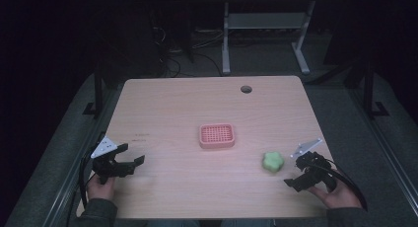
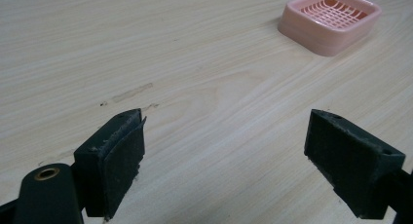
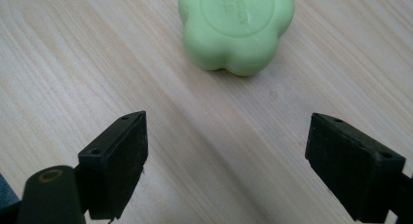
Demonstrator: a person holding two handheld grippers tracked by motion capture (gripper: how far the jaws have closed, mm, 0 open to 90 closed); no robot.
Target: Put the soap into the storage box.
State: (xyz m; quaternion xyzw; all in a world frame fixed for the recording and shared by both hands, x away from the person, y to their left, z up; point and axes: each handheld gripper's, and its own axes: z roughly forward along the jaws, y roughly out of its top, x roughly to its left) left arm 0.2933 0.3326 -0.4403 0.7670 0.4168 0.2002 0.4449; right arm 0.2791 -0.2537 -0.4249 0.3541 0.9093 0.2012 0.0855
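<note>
Soap (image 3: 236,27) just ahead of right tongs (image 3: 226,160).

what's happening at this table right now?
A person sits at the wooden table with tongs in each hand. The right tongs are open and point at a green flower-shaped soap lying just ahead of them, not yet touching it. The left tongs are also open and hold nothing, near the table's left edge. A pink slotted soap dish sits empty mid-table. It looks like the soap is about to be picked up, probably for the dish.
</note>
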